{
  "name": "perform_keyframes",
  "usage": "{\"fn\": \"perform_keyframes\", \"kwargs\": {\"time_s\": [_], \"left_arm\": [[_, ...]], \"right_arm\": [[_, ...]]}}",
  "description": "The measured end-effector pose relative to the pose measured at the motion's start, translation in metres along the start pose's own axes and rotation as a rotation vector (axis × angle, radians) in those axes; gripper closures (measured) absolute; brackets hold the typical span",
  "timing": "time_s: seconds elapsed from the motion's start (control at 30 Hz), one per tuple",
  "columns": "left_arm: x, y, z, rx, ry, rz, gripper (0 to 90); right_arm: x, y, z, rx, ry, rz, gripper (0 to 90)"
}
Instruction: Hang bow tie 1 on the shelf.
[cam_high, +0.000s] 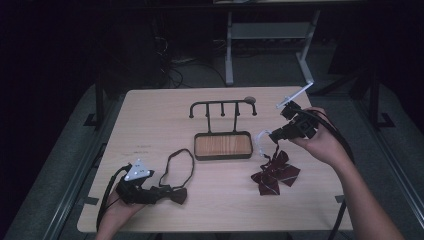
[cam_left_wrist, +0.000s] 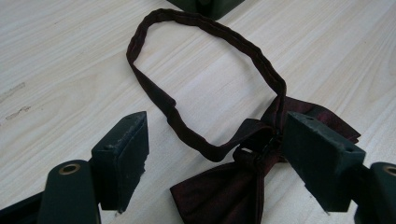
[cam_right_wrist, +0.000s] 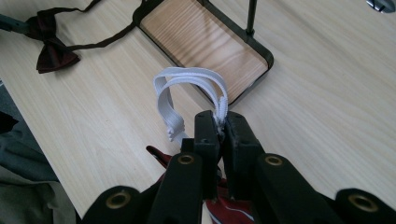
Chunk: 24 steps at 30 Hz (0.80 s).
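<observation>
A dark bow tie (cam_high: 176, 194) lies near the table's front left, and its strap loop (cam_high: 180, 162) reaches toward the stand. My left gripper (cam_high: 162, 192) rests on the table, open, with its jaws either side of that bow tie (cam_left_wrist: 219, 191). The knot sits close to the right jaw, and the strap (cam_left_wrist: 210, 28) curves away ahead. My right gripper (cam_high: 276, 134) is raised above the table at the right. It is shut on the white elastic strap (cam_right_wrist: 163, 93) of a maroon striped bow tie (cam_high: 275, 172), which hangs below the right gripper (cam_right_wrist: 223, 122).
A black hook rack (cam_high: 222, 105) with a wooden tray base (cam_high: 222, 145) stands mid-table, seen ahead in the right gripper view as the tray (cam_right_wrist: 205, 42). A small round object (cam_high: 249, 99) lies behind the rack. Bare tabletop (cam_high: 150, 120) lies at the back left.
</observation>
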<state>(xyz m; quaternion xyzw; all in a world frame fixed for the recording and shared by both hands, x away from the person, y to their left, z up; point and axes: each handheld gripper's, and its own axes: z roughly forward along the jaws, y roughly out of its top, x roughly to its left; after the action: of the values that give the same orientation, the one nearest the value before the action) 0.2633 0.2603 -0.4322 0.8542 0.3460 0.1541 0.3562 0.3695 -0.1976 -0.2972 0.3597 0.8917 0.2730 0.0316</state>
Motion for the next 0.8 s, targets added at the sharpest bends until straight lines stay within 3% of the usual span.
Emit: {"fn": "perform_keyframes", "kwargs": {"time_s": [0.43,0.8], "left_arm": [[0.001,0.000,-0.001,-0.002,0.002,0.000,23.7],[0.003,-0.001,-0.001,-0.004,-0.003,-0.002,23.7]], "right_arm": [[0.004,0.022,-0.008,-0.014,-0.023,-0.022,84.5],[-0.003,0.036,-0.011,-0.017,-0.039,-0.007,84.6]]}}
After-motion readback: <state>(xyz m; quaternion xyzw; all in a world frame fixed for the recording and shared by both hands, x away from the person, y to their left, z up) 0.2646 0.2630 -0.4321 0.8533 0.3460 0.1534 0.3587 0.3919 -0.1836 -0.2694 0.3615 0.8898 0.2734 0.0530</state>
